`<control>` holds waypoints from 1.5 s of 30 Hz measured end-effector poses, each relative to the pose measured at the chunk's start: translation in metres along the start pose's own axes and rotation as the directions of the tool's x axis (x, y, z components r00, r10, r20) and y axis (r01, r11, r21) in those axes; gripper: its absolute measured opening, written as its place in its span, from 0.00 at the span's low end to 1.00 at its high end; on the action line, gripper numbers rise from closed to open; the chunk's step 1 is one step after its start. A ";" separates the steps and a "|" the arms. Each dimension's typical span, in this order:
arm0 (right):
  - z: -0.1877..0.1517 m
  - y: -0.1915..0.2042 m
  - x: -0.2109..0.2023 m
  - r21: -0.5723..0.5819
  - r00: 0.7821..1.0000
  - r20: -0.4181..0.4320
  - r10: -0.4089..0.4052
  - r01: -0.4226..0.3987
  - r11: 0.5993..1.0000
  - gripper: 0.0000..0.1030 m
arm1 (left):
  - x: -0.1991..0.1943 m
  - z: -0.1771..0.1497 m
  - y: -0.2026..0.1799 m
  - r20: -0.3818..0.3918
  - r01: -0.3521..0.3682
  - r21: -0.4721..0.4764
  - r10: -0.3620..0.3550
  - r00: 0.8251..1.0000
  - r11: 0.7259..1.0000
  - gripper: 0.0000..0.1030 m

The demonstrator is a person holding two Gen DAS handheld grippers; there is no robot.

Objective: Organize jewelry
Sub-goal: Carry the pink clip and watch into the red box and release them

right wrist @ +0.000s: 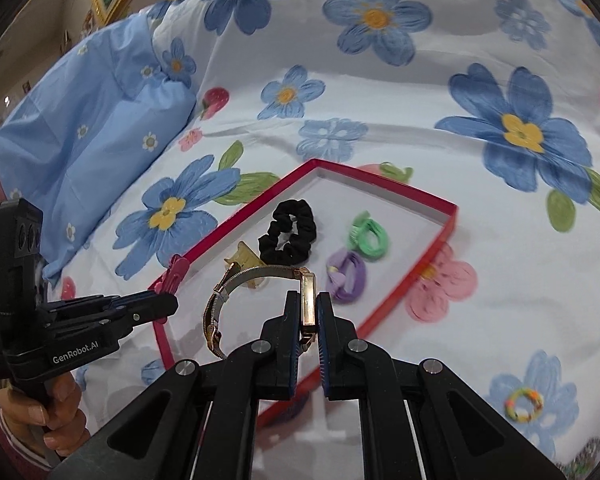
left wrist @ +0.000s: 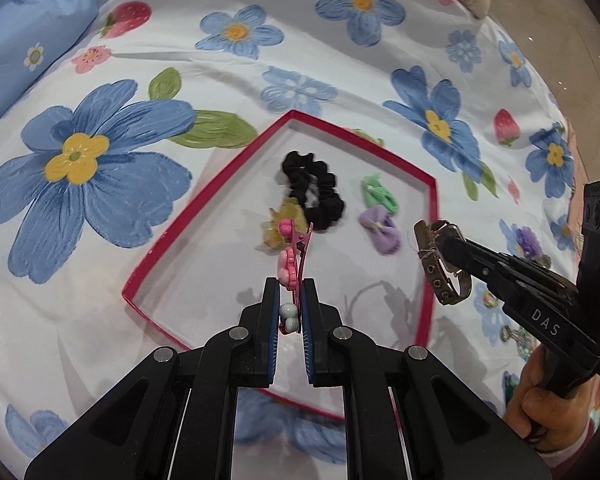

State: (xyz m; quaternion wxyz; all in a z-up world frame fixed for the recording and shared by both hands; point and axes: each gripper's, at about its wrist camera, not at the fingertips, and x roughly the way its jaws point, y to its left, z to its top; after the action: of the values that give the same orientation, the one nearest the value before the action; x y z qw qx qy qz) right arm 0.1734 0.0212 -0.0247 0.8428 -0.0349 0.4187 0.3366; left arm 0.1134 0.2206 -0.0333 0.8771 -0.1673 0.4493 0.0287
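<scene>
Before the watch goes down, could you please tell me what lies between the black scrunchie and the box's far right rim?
Only the green hair tie lies between the black scrunchie and the red box rim, clearest in the right wrist view.

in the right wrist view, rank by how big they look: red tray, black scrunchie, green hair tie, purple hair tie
1. Red-rimmed cardboard tray, by far the largest.
2. Black fabric scrunchie.
3. Purple hair tie and green hair tie: too alike to rank; the purple one lies nearer the camera and the green one is blurred.
</scene>
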 end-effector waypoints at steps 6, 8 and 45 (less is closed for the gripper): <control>0.006 0.005 0.033 -0.045 0.998 -0.054 -0.032 0.029 0.999 0.07 | 0.024 0.007 0.015 -0.042 -0.023 -0.035 0.022 0.999 0.999 0.09; 0.006 0.005 0.042 -0.057 0.997 -0.072 -0.042 0.038 0.998 0.07 | 0.030 0.008 0.017 -0.055 -0.027 -0.041 0.025 0.998 0.999 0.09; 0.004 0.012 0.079 -0.123 0.986 -0.156 -0.067 0.048 0.991 0.16 | 0.060 0.009 0.017 -0.117 -0.092 -0.029 0.088 0.989 0.995 0.17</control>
State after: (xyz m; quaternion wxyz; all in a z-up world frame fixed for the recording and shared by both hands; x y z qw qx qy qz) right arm 0.2024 0.0740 -0.0767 0.8124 -0.1239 0.4628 0.3324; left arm 0.1526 0.2332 -0.0807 0.8444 -0.1632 0.5059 0.0664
